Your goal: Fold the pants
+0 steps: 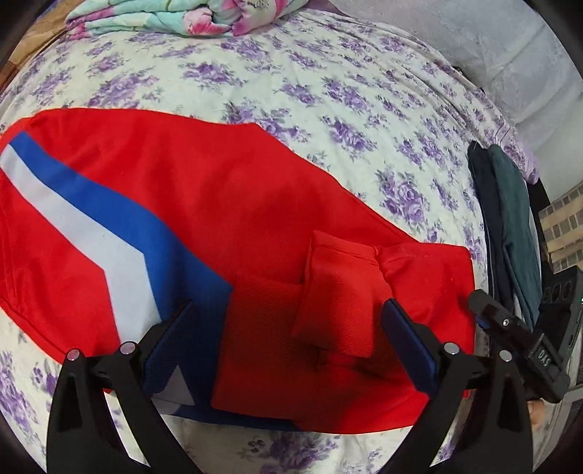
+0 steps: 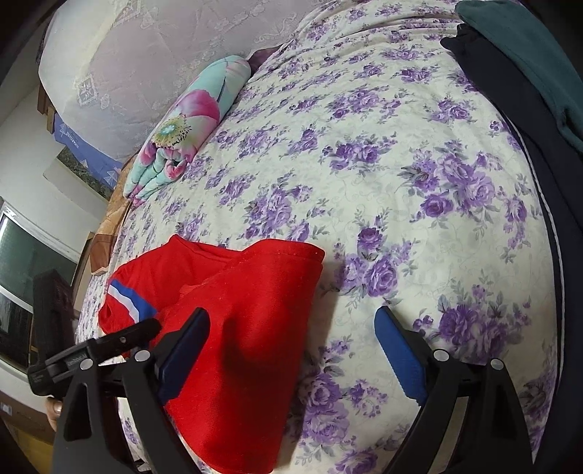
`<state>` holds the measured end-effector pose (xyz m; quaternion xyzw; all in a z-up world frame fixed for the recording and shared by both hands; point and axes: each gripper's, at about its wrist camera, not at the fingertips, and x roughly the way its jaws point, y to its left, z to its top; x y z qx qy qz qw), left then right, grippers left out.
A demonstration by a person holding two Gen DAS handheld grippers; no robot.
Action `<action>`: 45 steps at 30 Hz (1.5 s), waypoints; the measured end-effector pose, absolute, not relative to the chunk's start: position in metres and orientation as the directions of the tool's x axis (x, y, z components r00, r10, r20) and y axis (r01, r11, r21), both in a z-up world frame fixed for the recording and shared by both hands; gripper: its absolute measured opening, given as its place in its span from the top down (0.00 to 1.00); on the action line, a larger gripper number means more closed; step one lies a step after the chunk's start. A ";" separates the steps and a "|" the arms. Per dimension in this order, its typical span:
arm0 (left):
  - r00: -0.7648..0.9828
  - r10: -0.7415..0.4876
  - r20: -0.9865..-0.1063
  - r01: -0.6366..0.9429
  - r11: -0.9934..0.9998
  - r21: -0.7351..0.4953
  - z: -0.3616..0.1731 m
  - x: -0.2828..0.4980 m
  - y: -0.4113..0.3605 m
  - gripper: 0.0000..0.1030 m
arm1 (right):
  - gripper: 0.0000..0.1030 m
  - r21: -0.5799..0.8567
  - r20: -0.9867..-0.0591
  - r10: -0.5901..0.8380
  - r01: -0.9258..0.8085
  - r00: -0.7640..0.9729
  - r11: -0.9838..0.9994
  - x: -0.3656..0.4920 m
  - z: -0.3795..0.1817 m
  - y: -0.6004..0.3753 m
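Note:
Red pants [image 1: 226, 204] with a blue and white stripe lie folded on the flowered bedsheet [image 1: 328, 91]. A ribbed red cuff [image 1: 335, 299] lies folded over on top near me. My left gripper [image 1: 288, 328] is open, its blue-padded fingers [image 1: 175, 339] spread over the cuff end, holding nothing. In the right wrist view the pants [image 2: 247, 321] lie at lower left. My right gripper [image 2: 291, 350] is open, its left finger over the pants' edge, its right finger [image 2: 400, 357] over bare sheet. The right gripper also shows in the left wrist view [image 1: 517, 339].
A folded floral quilt [image 1: 189, 18] lies at the far side of the bed, also in the right wrist view [image 2: 189, 124]. Dark navy and teal garments [image 1: 510, 226] lie along the bed's right edge [image 2: 528, 73]. A lace curtain [image 2: 145, 54] hangs behind the bed.

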<state>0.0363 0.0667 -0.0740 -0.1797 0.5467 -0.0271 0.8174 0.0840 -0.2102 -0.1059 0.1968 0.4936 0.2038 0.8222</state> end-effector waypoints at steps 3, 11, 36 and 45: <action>0.407 -0.254 -0.878 -0.133 0.934 -0.332 -0.069 0.036 0.064 0.05 | 0.10 0.512 -0.735 0.519 -0.145 0.436 0.847 0.084 -0.106 -0.208; 0.374 -0.320 -0.871 -0.088 0.922 -0.377 -0.081 0.040 0.047 0.48 | 0.10 0.507 -0.735 0.515 -0.147 0.440 0.849 0.084 -0.107 -0.208; 0.484 -0.092 -0.870 -0.100 0.982 -0.160 -0.050 0.033 0.065 0.22 | 0.10 0.468 -0.646 0.507 -0.228 0.571 0.854 0.071 -0.084 -0.205; 0.425 -0.290 -0.858 -0.102 0.926 -0.364 -0.048 0.052 0.065 0.35 | 0.10 0.465 -0.664 0.515 -0.240 0.541 0.852 0.073 -0.090 -0.197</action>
